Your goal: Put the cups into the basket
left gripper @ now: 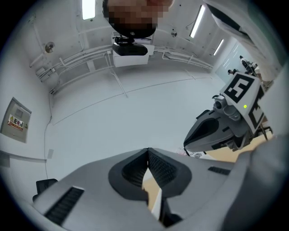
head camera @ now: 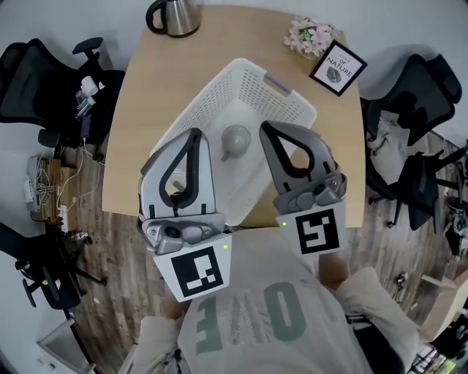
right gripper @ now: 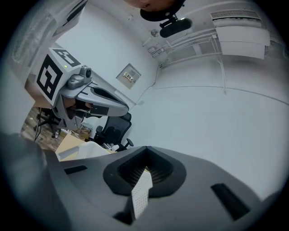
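1. The left hand-held gripper [left gripper: 148, 152] was shut, its two dark pads meeting at the tips with nothing between them.
2. The right hand-held gripper [right gripper: 145, 151] was likewise fully closed and empty; only a strip of white perforated plastic showed through the gap behind its tips.
3. In the head view both sat at the centre of the frame, side by side, raised above the near end of the basket [head camera: 207, 93] with their tips pointing toward the top of the frame.
4. A single grey cup [head camera: 235, 139] lay inside the white basket, seen between the two sets of tips.
5. The basket rested slantwise on the pale wooden table [head camera: 150, 88].
6. At the top of the frame stood a dark-handled kettle [head camera: 175, 16]; at the upper right, pink flowers [head camera: 308, 35] just beside a framed picture [head camera: 338, 67].
7. Black office chairs [head camera: 36, 73] stood on the floor at the left and right edges.
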Available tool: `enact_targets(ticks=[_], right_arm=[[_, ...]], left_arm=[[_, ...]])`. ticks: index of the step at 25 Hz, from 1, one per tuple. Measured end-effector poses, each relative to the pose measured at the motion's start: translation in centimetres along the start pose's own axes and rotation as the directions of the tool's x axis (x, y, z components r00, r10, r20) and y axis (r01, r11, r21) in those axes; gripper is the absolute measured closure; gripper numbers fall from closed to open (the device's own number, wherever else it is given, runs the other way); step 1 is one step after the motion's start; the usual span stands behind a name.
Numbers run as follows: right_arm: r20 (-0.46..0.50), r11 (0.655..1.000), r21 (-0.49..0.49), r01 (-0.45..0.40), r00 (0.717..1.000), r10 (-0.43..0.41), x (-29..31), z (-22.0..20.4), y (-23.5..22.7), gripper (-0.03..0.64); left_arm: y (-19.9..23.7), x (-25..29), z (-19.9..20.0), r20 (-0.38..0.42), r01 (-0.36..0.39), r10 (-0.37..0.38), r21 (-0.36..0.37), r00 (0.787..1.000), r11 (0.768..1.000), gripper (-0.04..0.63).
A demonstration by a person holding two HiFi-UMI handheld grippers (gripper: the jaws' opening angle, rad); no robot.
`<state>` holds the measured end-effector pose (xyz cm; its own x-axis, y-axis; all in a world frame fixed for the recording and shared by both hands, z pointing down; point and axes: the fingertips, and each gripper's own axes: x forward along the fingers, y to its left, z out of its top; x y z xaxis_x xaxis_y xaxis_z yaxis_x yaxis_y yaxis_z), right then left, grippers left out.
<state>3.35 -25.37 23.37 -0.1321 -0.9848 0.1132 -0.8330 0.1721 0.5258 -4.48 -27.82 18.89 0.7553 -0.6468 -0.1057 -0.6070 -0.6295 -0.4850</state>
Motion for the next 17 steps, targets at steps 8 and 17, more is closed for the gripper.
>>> enact_targets(ticks=[8,17], right_arm=[[0.019,1.0,-0.022,-0.016,1.0,0.017,-0.1,0.7,0.4,0.618],[0.021,0.999,-0.038,-0.033,0.999,0.034,-0.1,0.7,0.5,0.618]], left_arm=[[-0.8,-0.1,0.0,-0.008,0.02,-0.02,0.005,1.0,1.0,0.586],[-1.4,0.1,-0.3,-0.02,0.034,-0.034,0.005,0.999,0.999,0.586]])
